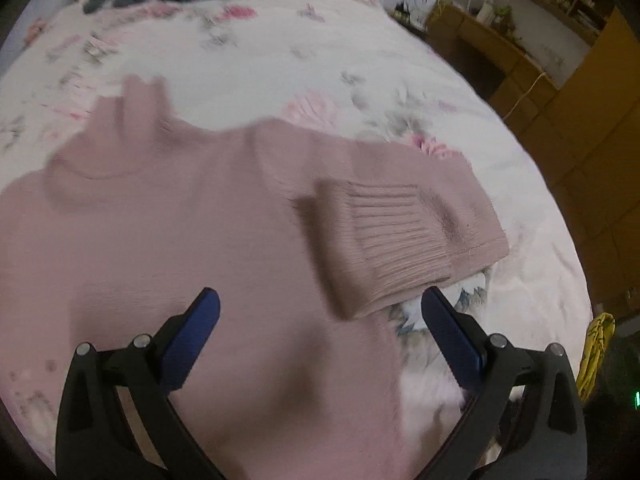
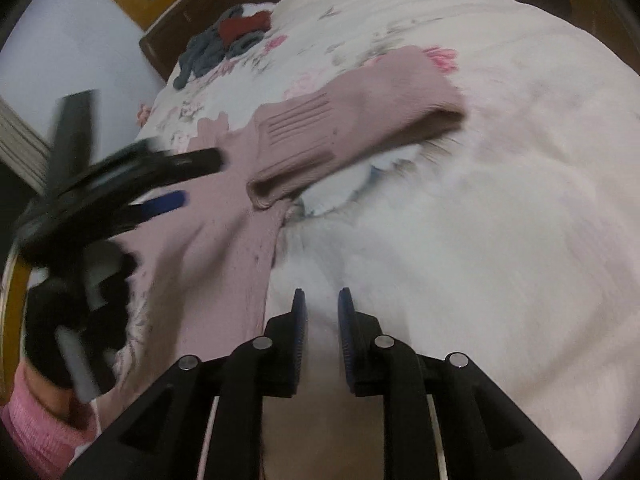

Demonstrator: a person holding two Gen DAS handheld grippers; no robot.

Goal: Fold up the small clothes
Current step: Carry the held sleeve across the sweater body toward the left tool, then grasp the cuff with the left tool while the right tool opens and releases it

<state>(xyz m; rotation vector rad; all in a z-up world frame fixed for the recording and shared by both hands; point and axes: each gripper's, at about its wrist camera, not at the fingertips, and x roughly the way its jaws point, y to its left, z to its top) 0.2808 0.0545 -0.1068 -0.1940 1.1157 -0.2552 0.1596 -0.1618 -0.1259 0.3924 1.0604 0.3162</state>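
While the pink sweater (image 1: 168,232) lies flat on the floral bedspread (image 1: 320,60), the left gripper (image 1: 320,312) hovers over its body with jaws spread wide and nothing between the blue pads (image 1: 192,340). Sweater fills the left wrist view from 9 o'clock through centre; turtleneck collar (image 1: 140,96) at 11 o'clock. One sleeve (image 1: 400,216) is folded back on itself, ribbed cuff lying on top, running toward 3 o'clock, its cuff end just beside the right-hand pad. Motion blur across most of this view.

Right wrist view: right gripper (image 2: 322,308) at 6 o'clock, jaws narrowly parted, only a slim gap, gripping nothing; bare bedspread (image 2: 500,220) beneath. Sweater (image 2: 224,248) sits at 9 to 10 o'clock of it, the folded sleeve (image 2: 348,120) at 12 o'clock. Left gripper (image 2: 188,178) enters from 9 o'clock, blurred, above the sweater; contact with the fabric cannot be told. A pink knit sleeve cuff (image 2: 36,428) of the person shows at 8 o'clock.

Pile of grey and red clothes (image 2: 228,44) at 11 o'clock, well apart from the sweater, near the wooden headboard (image 2: 180,12).
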